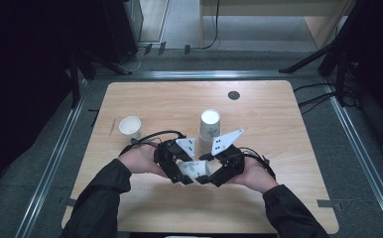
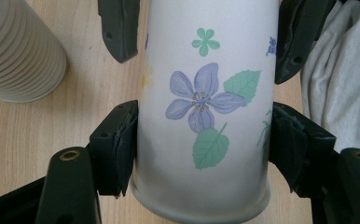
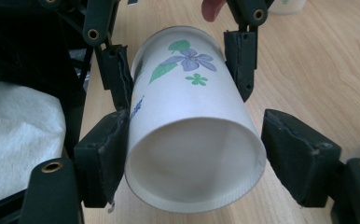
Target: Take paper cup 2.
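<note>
Smooth flowered paper cup (image 2: pixel 201 116) pinched by left tool (image 2: pixel 201 154); right tool (image 3: pixel 194 149) spread around it.

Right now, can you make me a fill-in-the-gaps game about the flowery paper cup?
1. The left gripper is shut on the white paper cup with ____ flowers.
2. That cup lies on its ____ between the two grippers.
3. The tall stack of paper cups stands on the light wooden ____.
4. A small single white cup stands to the ____ of the stack.

Missing words: purple; side; table; left
</note>
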Demonstrator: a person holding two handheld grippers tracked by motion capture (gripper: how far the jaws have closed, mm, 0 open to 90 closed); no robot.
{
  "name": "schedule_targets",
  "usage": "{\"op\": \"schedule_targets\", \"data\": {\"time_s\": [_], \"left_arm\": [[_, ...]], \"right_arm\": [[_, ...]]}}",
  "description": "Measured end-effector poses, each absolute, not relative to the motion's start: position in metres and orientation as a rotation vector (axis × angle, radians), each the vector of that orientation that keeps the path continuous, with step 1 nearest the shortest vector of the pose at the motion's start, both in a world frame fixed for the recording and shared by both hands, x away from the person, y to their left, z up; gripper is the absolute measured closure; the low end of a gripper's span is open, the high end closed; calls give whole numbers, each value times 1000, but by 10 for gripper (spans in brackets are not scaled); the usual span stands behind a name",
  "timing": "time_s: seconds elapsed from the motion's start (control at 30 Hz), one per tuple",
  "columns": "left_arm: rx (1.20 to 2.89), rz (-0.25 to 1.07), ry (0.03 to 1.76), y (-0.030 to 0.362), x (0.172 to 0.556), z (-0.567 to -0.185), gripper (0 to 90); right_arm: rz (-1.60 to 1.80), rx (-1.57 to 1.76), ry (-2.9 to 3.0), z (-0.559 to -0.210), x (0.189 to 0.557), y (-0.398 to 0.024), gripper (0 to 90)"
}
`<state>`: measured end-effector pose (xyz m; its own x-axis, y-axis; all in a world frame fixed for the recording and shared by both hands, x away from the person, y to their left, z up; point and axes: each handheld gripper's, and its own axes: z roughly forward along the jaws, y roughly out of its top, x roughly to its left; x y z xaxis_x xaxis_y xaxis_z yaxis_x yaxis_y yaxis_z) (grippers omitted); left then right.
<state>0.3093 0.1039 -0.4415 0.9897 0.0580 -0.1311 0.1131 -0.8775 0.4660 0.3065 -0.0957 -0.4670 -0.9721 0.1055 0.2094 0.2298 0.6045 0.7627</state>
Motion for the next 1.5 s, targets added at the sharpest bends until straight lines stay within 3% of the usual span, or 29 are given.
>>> {"op": "schedule_targets", "data": {"time_s": [0.13,0.37,0.4,0.47,0.8,0.87,1.5], "left_arm": [[2640,-149,124,105,309,-442,301],[2614,-139,128,106,309,-443,279],[2606,-142,131,107,309,-443,258],[2590,-141,157,108,309,-442,106],[2517,-133,243,121,309,-442,82],[2509,-132,260,123,309,-443,15],[2295,-154,311,134,299,-451,16]], "right_arm": [[-1297,-263,-2683,-467,306,-95,345],[-1275,-274,-2686,-466,306,-96,353],[-1275,-279,-2687,-465,306,-96,354],[-1283,-282,-2686,-464,306,-97,353],[-1336,-304,-2674,-456,307,-109,352],[-1350,-307,-2672,-455,306,-112,352],[-1434,-295,-2619,-443,304,-123,352]]}}
